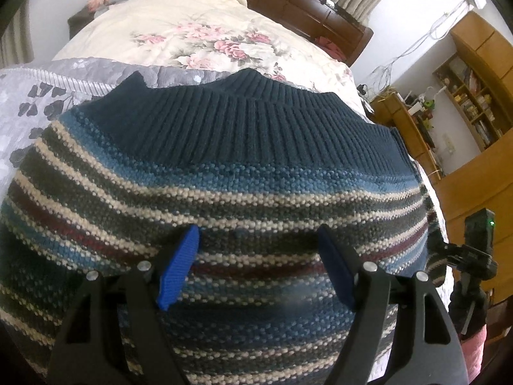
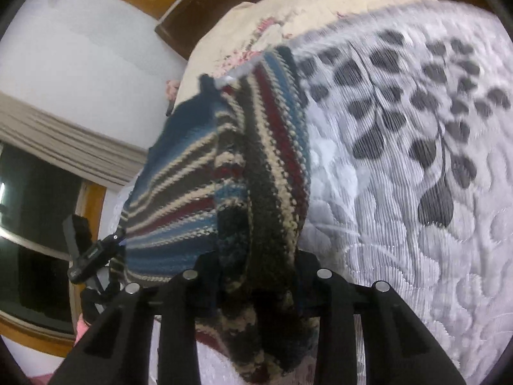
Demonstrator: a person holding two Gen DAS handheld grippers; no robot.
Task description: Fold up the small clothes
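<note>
- Left gripper [image 1: 256, 266] hovers over the striped sweater [image 1: 224, 192] with its 2 blue-padded fingers [image 1: 178, 269] spread wide, gripping nothing.
- Right gripper [image 2: 256, 276] has a thick bunch of the same sweater [image 2: 266, 176] packed between its 2 black fingers, pinching the knit; the fingertips themselves are buried in the fabric.
- No readable writing or brand shows in either view.
- Lying on the bed, the sweater rests on a grey quilted bedspread [image 1: 29, 96] with a dark leaf pattern; its ribbed navy hem [image 1: 256, 122] faces away from the left camera.
- Beyond it lies a cream floral duvet [image 1: 192, 32] against a dark wooden headboard [image 1: 320, 3].
- Wooden shelves [image 1: 471, 96] stand at the right of the left view.
- Knit is chunky, with navy, blue, cream, grey and maroon stripes.
</note>
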